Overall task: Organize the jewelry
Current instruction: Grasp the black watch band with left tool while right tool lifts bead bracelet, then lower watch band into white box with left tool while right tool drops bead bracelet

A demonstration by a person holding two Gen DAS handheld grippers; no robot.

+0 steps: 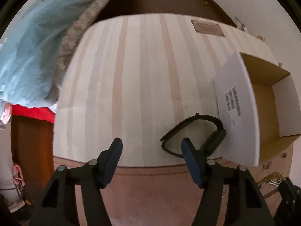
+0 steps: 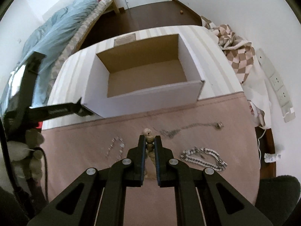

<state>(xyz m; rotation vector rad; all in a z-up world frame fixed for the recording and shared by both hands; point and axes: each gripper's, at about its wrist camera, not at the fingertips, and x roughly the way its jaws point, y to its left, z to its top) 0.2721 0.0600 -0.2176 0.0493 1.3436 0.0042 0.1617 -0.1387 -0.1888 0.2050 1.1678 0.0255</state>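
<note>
In the right wrist view my right gripper (image 2: 150,137) is shut on a string of speckled beige beads (image 2: 149,139) lying on the pink cloth (image 2: 94,131). A small crystal chain (image 2: 115,147) lies to its left. A thin silver necklace (image 2: 188,128) with a ring pendant (image 2: 219,125) and a wide silver link bracelet (image 2: 204,157) lie to its right. An open white cardboard box (image 2: 144,75) stands behind them, empty inside. In the left wrist view my left gripper (image 1: 151,144) is open and empty, just left of a black strap band (image 1: 193,133) beside the box (image 1: 240,103).
The box stands on a striped white mattress (image 1: 141,75). A bed with a light blue duvet (image 2: 56,24) is on the left. A checkered blanket (image 2: 235,50) lies at the right by the wall. The left tool's body (image 2: 28,94) reaches in at the box's left corner.
</note>
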